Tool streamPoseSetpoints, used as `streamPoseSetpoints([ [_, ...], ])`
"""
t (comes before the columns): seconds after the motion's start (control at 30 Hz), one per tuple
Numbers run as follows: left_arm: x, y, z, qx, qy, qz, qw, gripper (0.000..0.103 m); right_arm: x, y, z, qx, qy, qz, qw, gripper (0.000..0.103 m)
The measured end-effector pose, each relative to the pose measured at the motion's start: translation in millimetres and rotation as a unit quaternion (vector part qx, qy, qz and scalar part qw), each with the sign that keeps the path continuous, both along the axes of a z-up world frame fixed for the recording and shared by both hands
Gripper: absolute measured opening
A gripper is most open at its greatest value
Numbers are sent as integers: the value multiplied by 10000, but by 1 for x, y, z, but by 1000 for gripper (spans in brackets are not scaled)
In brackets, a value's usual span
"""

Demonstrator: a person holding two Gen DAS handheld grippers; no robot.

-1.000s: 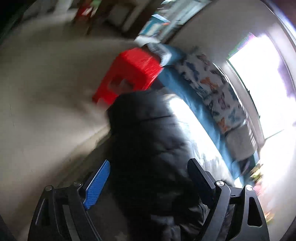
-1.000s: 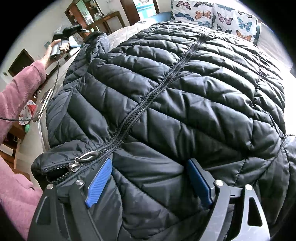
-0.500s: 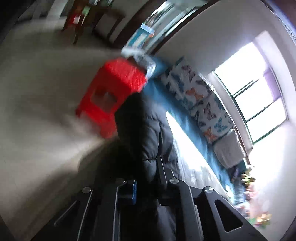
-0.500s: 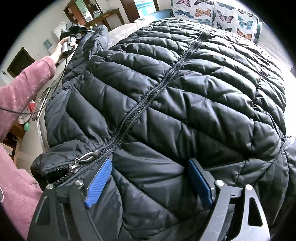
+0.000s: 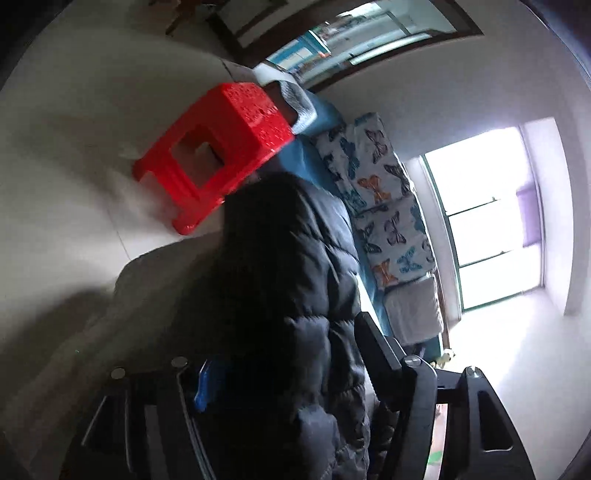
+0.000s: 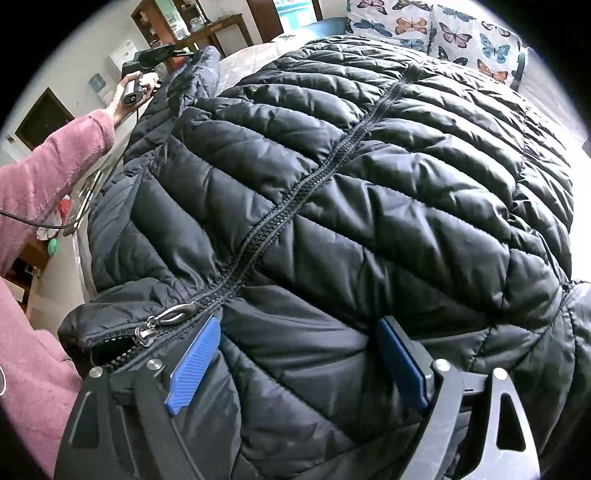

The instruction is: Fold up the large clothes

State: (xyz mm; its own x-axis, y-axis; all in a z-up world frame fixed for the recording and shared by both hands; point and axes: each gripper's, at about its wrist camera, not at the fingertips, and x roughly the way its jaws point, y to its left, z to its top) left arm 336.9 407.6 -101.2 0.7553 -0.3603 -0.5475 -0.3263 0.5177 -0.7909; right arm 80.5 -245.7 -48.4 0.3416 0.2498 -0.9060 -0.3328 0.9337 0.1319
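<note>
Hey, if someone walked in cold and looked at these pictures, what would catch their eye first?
The big black quilted puffer jacket spread over the bed, zipper running up its middle, fills the right wrist view. In the left wrist view a bright red plastic stool glows beside the bed, just above the jacket's dark sleeve. Butterfly-print cushions line the far edge.

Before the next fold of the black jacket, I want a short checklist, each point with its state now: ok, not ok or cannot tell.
1. Black puffer jacket lies spread on the bed: ok.
2. Zipper closed along the front: ok; near the pull it gapes.
3. Left gripper has the sleeve between its jaws, which have just been opening; firm grip: cannot tell.
4. Right gripper open, fingers over the jacket near the collar: ok.
5. Cable clear of the jacket: cannot tell.
</note>
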Motion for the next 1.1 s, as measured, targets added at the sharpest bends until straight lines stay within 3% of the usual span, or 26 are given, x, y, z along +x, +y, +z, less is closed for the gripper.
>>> streamPoseSetpoints([
  [0.03, 2, -6, 1, 111, 3, -75, 9999, 64, 0, 0, 0, -4, -4, 3, 10000, 95],
  [0.1, 10, -14, 5, 185, -48, -166, 9997, 41, 0, 0, 0, -39, -9, 20, 10000, 95],
  [0.13, 12, -20, 8, 140, -89, -209, 9996, 23, 0, 1, 0, -64, -12, 27, 10000, 95],
  [0.17, 13, -26, 13, 77, -157, -222, 9996, 18, 0, 1, -1, -77, -15, 32, 10000, 95],
  [0.27, 1, -39, 44, 172, -438, -237, 9986, 15, 0, 4, -1, -152, -31, 40, 9999, 95],
  [0.47, -39, -82, 146, 598, -1145, -602, 9898, 14, 2, 8, 4, -236, -30, -204, 9995, 95],
  [0.6, -73, -130, 210, 892, -1552, -972, 9790, 14, -4, 2, 19, -43, -254, -434, 9987, 95],
  [0.73, -121, -204, 262, 1407, -1914, -1529, 9593, 14, -21, -5, 33, -71, -536, -543, 9971, 95],
  [0.9, -180, -307, 286, 1602, -2214, -2214, 9361, 14, -43, -18, 43, -100, -746, -658, 9950, 95],
  [1.1, -241, -436, 270, 1701, -2181, -3058, 9110, 12, -62, -39, 45, -16, -931, -951, 9911, 95],
])
